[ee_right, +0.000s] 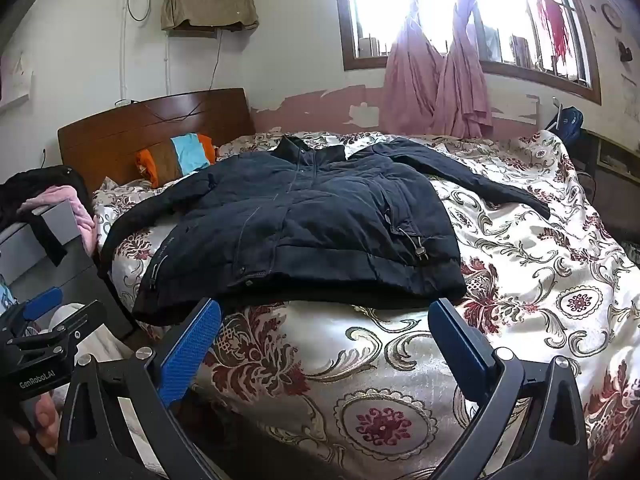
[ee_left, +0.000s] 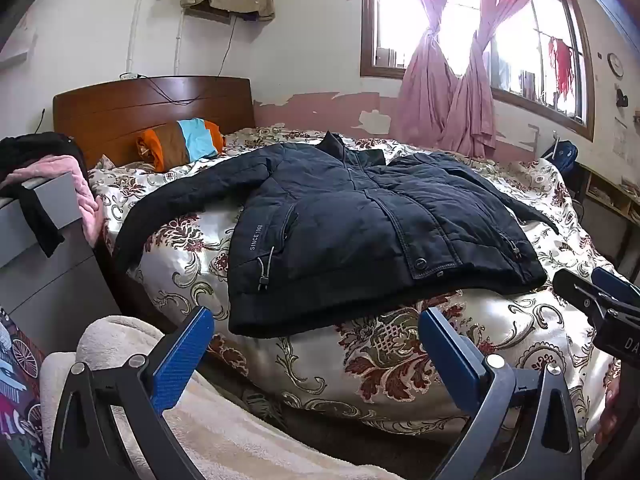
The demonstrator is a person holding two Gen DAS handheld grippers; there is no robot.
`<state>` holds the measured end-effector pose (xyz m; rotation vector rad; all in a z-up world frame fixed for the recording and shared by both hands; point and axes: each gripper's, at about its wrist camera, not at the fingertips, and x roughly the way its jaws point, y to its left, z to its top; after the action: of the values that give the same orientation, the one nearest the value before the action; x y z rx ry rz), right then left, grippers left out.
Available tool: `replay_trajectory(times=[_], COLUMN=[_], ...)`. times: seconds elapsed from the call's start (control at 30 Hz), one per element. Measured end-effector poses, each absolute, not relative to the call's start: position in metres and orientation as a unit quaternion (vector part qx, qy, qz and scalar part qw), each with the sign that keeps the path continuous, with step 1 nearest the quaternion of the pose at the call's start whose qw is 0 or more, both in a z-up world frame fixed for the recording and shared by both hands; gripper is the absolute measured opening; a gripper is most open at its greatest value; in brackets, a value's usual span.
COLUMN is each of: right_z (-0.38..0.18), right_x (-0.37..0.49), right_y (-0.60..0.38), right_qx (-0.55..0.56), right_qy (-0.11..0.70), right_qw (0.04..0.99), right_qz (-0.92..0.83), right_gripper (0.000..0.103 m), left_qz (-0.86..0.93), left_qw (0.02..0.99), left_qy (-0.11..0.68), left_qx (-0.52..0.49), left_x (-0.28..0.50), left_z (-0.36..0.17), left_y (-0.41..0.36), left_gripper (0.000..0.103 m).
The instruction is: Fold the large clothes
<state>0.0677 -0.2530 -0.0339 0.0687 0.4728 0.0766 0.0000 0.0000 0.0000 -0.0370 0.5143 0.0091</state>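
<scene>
A large dark navy padded jacket (ee_left: 360,216) lies spread front-up on the bed, collar toward the window wall, both sleeves stretched out to the sides. It also shows in the right wrist view (ee_right: 312,232). My left gripper (ee_left: 316,320) is open and empty, just short of the jacket's hem. My right gripper (ee_right: 324,312) is open and empty, close to the hem at the bed's near edge. The right gripper also shows at the right edge of the left wrist view (ee_left: 592,284), and the left gripper shows at the left of the right wrist view (ee_right: 40,312).
The bed has a floral satin cover (ee_right: 520,264) and a wooden headboard (ee_left: 152,108). A striped orange, brown and blue pillow (ee_left: 180,144) lies by the headboard. A grey cabinet (ee_left: 40,248) with pink and black clothes stands left. A beige blanket (ee_left: 224,432) lies near my left gripper. Pink curtains (ee_left: 448,92) hang at the window.
</scene>
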Motion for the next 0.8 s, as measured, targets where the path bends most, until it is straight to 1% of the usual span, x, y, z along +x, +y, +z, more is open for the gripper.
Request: replay_trajectory(times=[0.8], right_z=[-0.0345], right_x=[0.0692], right_y=[-0.2517], right_qx=[0.034], right_qy=[0.236], right_qw=[0.97], right_qz=[0.039], right_gripper=[0.102], left_qz=[0.005], left_qw=[0.967], left_qy=[0.254], left_qx=[-0.017], left_x=[0.0], left_z=[0.0], left_y=[0.0], left_gripper=[0.103])
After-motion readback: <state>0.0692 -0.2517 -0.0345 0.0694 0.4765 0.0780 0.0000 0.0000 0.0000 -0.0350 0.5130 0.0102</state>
